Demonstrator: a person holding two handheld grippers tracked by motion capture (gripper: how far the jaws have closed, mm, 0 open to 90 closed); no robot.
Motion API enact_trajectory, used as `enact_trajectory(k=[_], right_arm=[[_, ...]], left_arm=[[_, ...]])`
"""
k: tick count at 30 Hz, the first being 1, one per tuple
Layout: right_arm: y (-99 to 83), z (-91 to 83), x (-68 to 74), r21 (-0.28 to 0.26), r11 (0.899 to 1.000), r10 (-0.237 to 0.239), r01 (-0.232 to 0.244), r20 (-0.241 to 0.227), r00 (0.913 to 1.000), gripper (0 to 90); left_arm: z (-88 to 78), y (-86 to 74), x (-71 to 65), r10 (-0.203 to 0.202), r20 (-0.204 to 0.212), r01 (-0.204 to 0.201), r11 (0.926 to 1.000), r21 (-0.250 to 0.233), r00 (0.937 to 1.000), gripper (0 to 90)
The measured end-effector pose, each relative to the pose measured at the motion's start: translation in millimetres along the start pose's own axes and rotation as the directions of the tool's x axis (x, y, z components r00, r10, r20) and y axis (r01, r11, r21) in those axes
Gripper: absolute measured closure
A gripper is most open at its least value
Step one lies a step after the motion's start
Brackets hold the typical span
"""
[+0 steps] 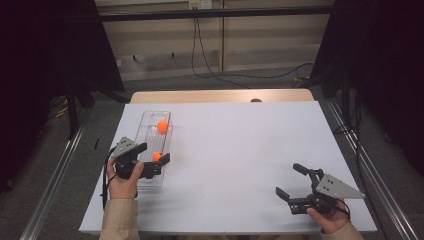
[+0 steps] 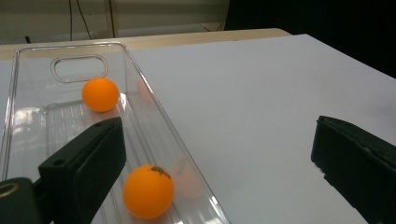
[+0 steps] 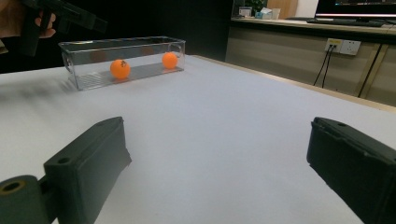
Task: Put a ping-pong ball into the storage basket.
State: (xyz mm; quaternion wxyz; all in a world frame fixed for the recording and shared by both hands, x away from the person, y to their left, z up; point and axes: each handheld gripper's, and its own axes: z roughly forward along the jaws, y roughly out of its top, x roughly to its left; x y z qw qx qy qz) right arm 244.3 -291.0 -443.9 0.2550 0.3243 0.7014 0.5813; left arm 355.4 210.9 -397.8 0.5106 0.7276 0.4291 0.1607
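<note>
A clear plastic tray [image 1: 150,117] lies lengthwise at the left of the white table top. Two orange balls rest in it: one toward the far end [image 1: 162,126], one near the front end [image 1: 157,156]. My left gripper [image 1: 156,151] hovers open over the tray's front end. In the left gripper view [image 2: 219,154] one jaw is above the tray floor beside the near ball [image 2: 148,191] and the other is over bare table; the pads touch nothing. The far ball [image 2: 100,94] sits below the tray's handle slot. My right gripper [image 1: 287,179] stands open and empty at the front right.
The white board [image 1: 240,150] lies on a wooden table whose far edge [image 1: 220,95] shows behind it. Metal rails [image 1: 55,170] run along both sides, and cables [image 1: 200,55] trail on the floor beyond. In the right gripper view the tray [image 3: 93,46] is far off.
</note>
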Motion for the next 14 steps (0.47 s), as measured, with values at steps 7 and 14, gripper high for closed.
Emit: enact_trajectory(k=[7,14], right_arm=[[-0.1,0.3,-0.1,0.001,1.0,-0.003,0.003,0.001,1.0,4.3],[-0.2,0.2,-0.3,0.002,1.0,-0.005,0.005,0.001,1.0,4.3]], left_arm=[[-8.1,-11.6,0.8,0.049,0.015,-0.048,0.9984,-0.03,0.9987,3.6],[-14.7,-20.6,0.7,0.069,0.028,-0.067,0.9938,-0.089,0.9972,3.2]])
